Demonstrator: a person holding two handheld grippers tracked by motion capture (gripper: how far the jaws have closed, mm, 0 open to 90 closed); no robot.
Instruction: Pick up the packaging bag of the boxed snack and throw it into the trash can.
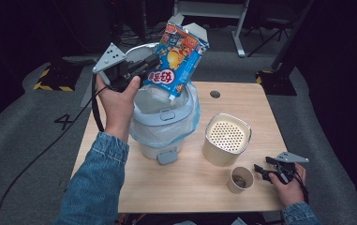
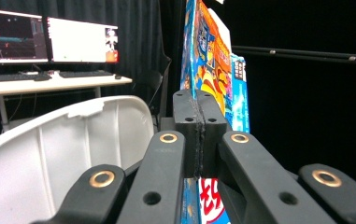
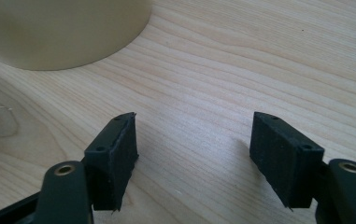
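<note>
nearest in the high view, the right gripper (image 1: 263, 169) rests on the wooden table (image 1: 190, 187) beside a small paper cup (image 1: 240, 179), with a cream perforated-top canister (image 1: 226, 138) just behind. its fingers stand apart with nothing between them, and the right gripper view shows only bare wood grain between the two black pads (image 3: 112, 156) plus the canister's curved base (image 3: 63, 32).

farther off, the left gripper (image 1: 141, 70) is clamped on one edge of a colourful snack box (image 1: 178, 58), holding it tilted above the open mouth of a white bin (image 1: 164, 117) lined with a clear bag. the step in hand looks like carrying the box over the bin to drop it in; the next move likely calls for centring the box over the opening and letting the fingers part so it falls inside the liner rather than catching the rim.

the left gripper view shows the pads (image 2: 199, 121) pressed flat together on the box's thin edge (image 2: 208, 70), the raised bin lid (image 2: 63, 144) and monitors (image 2: 49, 39) behind; the high view alone shows the bin's mouth below the box.
</note>
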